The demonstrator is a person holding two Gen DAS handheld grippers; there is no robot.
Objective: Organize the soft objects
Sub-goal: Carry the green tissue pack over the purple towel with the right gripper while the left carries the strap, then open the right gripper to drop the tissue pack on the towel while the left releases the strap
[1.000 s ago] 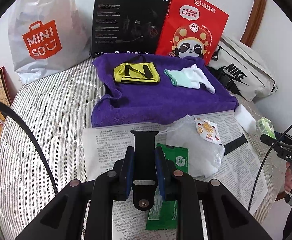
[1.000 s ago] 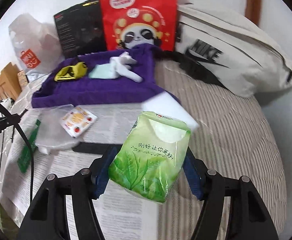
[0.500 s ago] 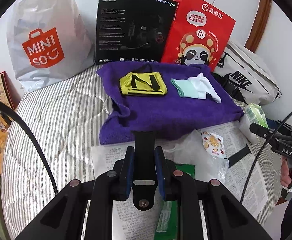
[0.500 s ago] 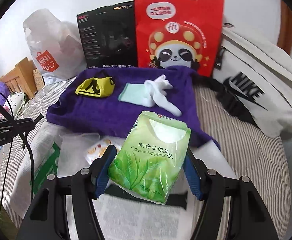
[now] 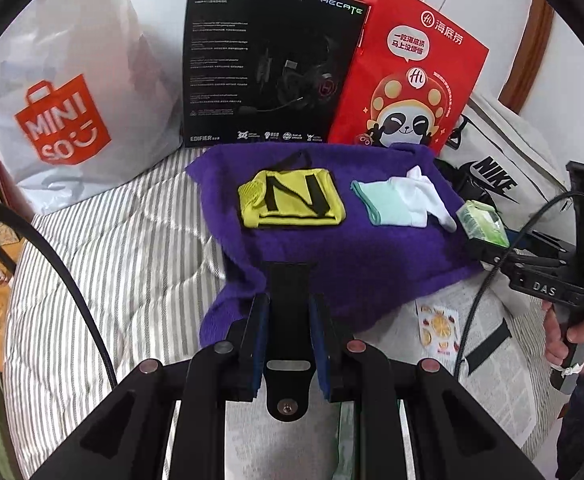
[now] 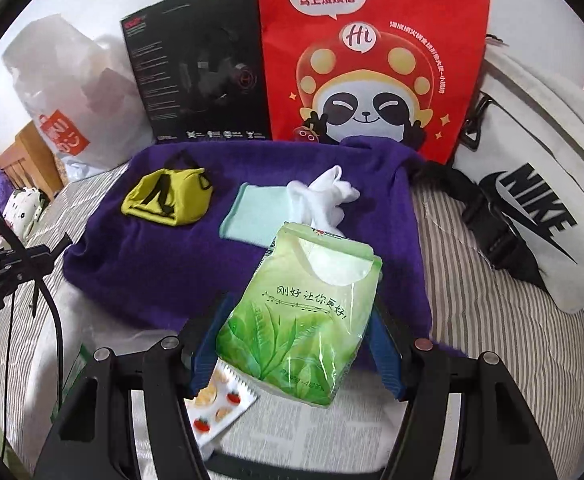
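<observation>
A: What is the left gripper (image 5: pixel 287 332) carrying?
B: It is clamping a black strap (image 5: pixel 289 300), pointing lengthwise toward the purple towel's (image 5: pixel 372 272) near-left edge.
A: And the right gripper (image 6: pixel 292 344)?
B: It is squeezing the green tissue pack (image 6: pixel 304 312), hanging over the towel's near-right corner, nearer than the left.

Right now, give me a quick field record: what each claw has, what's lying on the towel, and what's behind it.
left claw: shut on a black strap
right claw: shut on a green tissue pack
purple towel: spread on the striped bed
on towel: yellow pouch, mint and white socks, lying apart
behind towel: white shopping bag, black box, red paper bag
front: fruit-print sachet on newspaper
</observation>
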